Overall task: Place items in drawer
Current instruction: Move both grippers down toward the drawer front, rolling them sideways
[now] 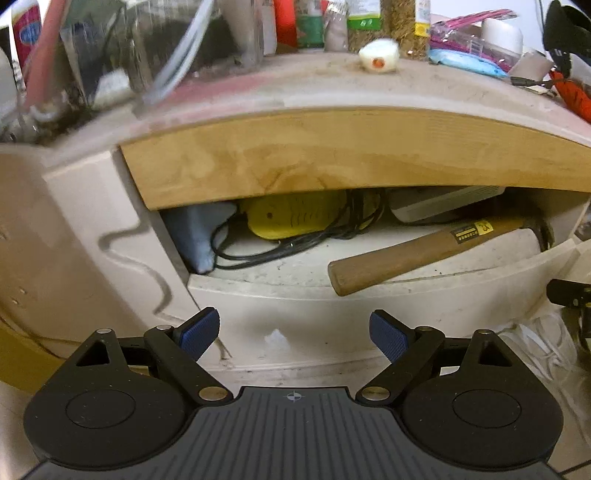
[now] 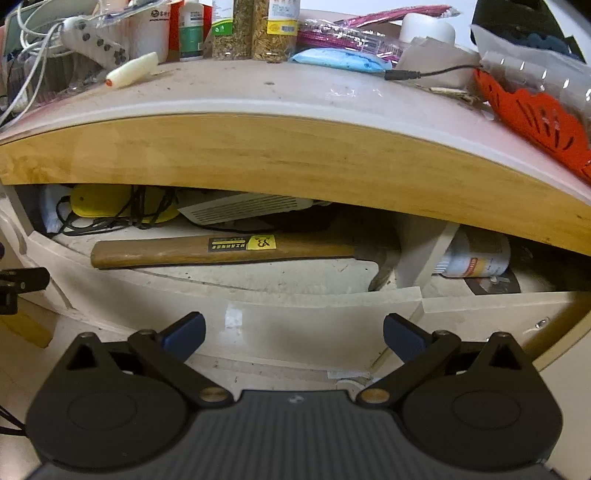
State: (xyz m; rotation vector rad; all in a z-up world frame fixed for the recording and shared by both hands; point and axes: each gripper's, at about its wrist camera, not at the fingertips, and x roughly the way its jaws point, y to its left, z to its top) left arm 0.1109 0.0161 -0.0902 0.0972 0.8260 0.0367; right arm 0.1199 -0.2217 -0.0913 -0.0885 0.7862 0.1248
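Pulled-out white drawer point(image 2: 295, 317), frame centre, holds a wooden-handled hammer point(image 2: 221, 249); both tongs, left gripper point(image 1: 293, 334) and right gripper point(image 2: 293, 332), gape empty, so the stage is undecidable.

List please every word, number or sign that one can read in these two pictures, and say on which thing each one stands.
"Y3": on the yellow tag of the hammer handle in the open drawer; the reading is uncertain.
Black strip beside that tag: pale characters, too small to read.
White cup on the desk top: dark logo, too blurred.
Bottles and jars at the back: barcode and labels, unreadable.
White can in the drawer: label blurred.
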